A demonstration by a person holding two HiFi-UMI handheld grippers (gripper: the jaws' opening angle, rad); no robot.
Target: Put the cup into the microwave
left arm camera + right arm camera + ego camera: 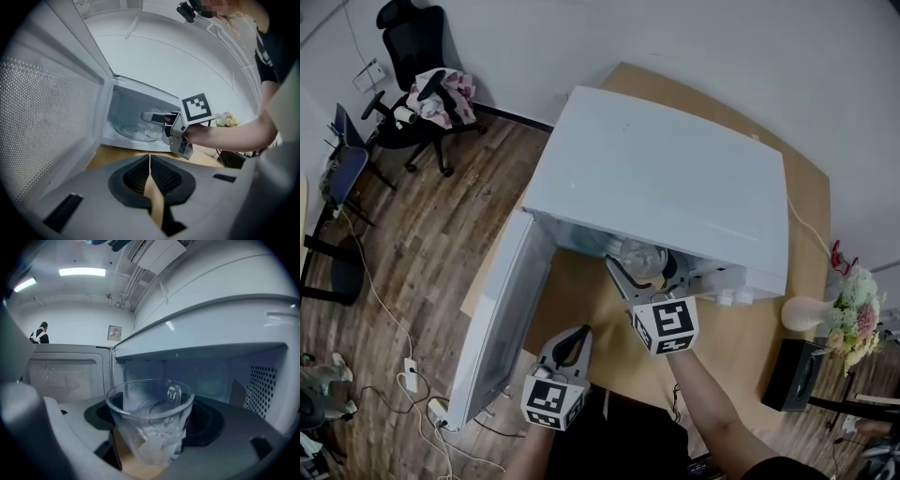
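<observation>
Right tool (643, 268) clamped on glass cup (150, 420), reaching into microwave (666, 178), left tool (575, 339) closed, empty

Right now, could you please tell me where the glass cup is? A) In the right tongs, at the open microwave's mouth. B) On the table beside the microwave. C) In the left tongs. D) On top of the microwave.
A: the right gripper view shows the glass cup clamped between the right tongs, microwave cavity just ahead.
</observation>
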